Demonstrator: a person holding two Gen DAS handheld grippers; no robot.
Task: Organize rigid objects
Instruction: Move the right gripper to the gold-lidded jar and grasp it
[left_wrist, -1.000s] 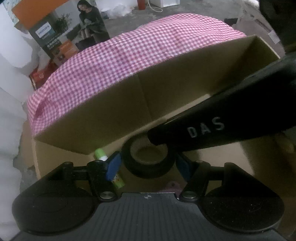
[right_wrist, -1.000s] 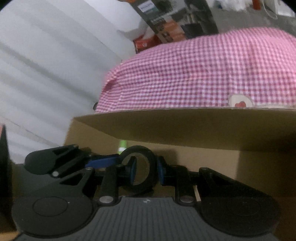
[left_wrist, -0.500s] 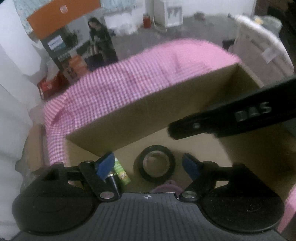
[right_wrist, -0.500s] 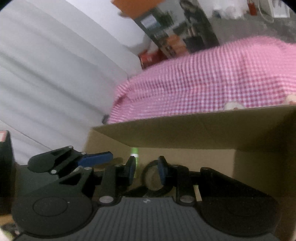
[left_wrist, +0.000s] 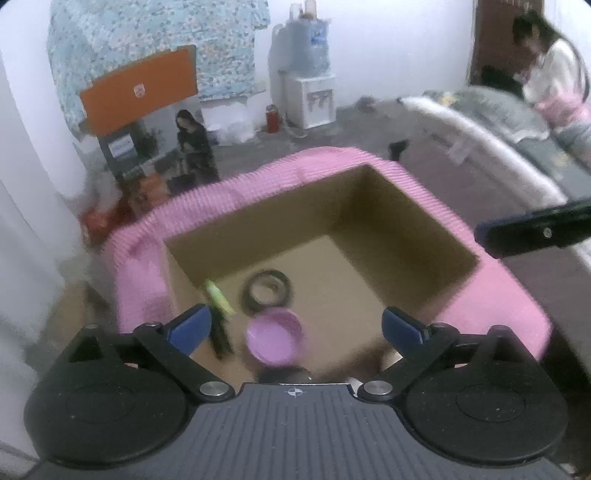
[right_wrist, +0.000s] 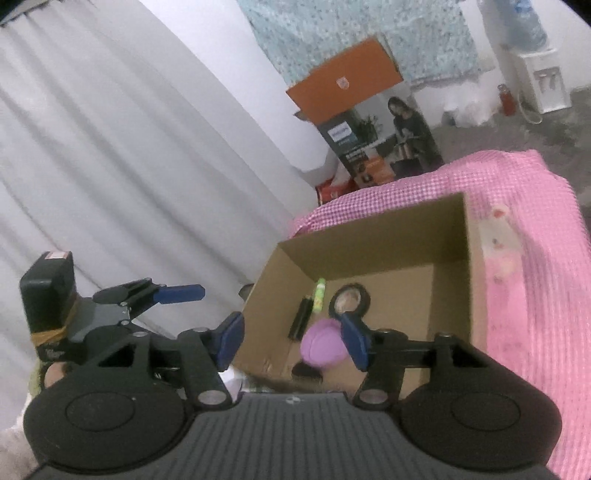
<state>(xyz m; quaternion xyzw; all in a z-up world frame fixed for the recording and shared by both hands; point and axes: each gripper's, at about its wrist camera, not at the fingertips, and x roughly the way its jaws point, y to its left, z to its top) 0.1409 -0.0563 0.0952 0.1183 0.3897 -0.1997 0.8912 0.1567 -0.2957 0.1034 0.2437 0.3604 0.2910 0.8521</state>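
Note:
An open cardboard box (left_wrist: 369, 206) stands on a pink checked cloth (left_wrist: 491, 295); it also shows in the right wrist view (right_wrist: 369, 236). On its floor lie a black tape roll (left_wrist: 266, 290) (right_wrist: 350, 300), a green tube (left_wrist: 219, 297) (right_wrist: 319, 295), a black pen-like stick (left_wrist: 221, 338) (right_wrist: 300, 318) and a purple round lid (left_wrist: 275, 338) (right_wrist: 323, 343). My left gripper (left_wrist: 295, 328) is open and empty above the box's near edge. My right gripper (right_wrist: 293, 343) is open and empty above the box's near-left corner.
The right gripper's finger (left_wrist: 535, 232) shows at the right edge of the left wrist view. The left gripper (right_wrist: 147, 295) shows at the left of the right wrist view. White curtains (right_wrist: 129, 166) hang left. A printed carton (right_wrist: 376, 129) and a water dispenser (left_wrist: 310, 99) stand beyond.
The right gripper let go of the black tape roll, which now lies on the box floor. Both grippers opened wide and rose up and back out of the box.

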